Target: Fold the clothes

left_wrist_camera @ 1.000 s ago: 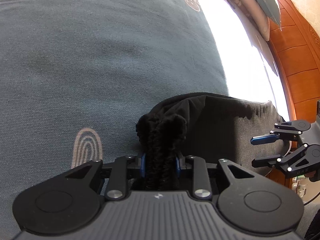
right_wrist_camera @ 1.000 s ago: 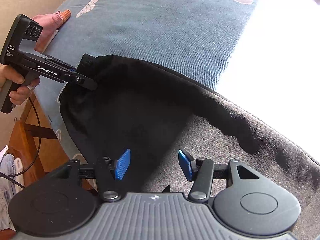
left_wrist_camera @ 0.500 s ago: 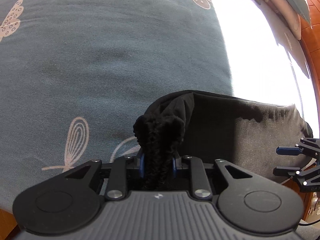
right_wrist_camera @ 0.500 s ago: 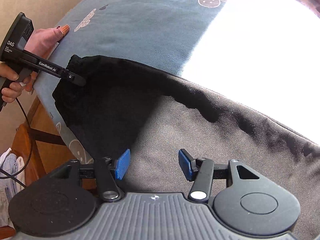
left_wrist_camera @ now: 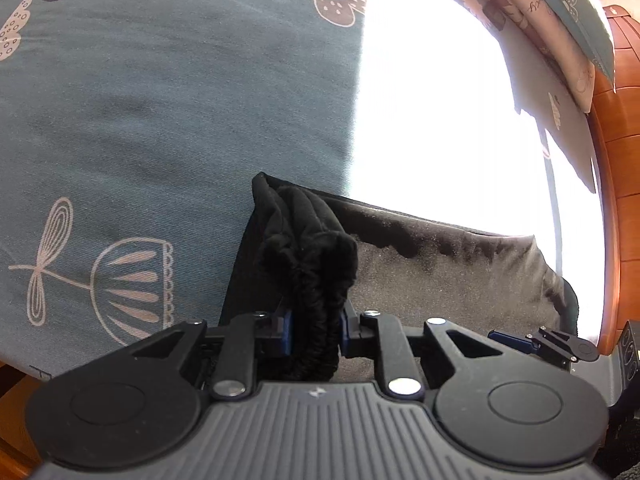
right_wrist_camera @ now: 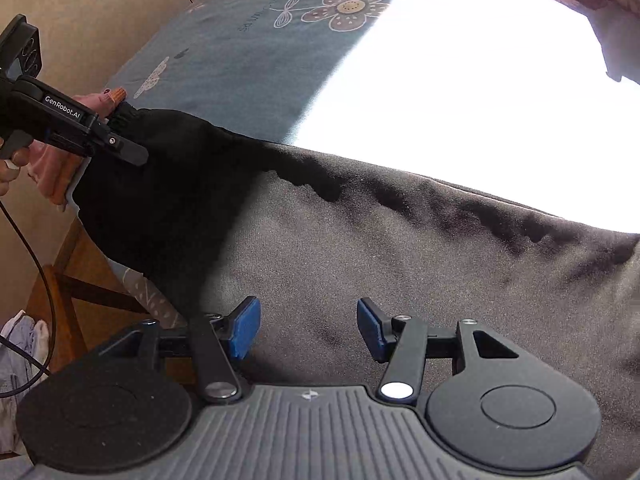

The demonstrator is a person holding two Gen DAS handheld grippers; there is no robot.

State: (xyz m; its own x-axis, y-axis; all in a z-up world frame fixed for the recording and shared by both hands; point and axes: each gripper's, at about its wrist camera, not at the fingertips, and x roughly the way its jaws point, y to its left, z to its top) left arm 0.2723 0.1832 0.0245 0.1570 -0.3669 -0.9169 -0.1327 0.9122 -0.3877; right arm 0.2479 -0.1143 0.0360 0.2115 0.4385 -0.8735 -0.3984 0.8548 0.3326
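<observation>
Between the blue pads of the left gripper (left_wrist_camera: 315, 332), a bunched, gathered edge of a black garment (right_wrist_camera: 400, 264) is clamped tight, the cloth running off to the right across a blue-grey floral bedspread (left_wrist_camera: 160, 120). Just over that same cloth, the right gripper (right_wrist_camera: 308, 326) hangs with its fingers spread apart, gripping nothing. Beyond the garment's far edge, hard sunlight bleaches the bedspread, with a wooden bed frame (left_wrist_camera: 624, 184) at the side.
</observation>
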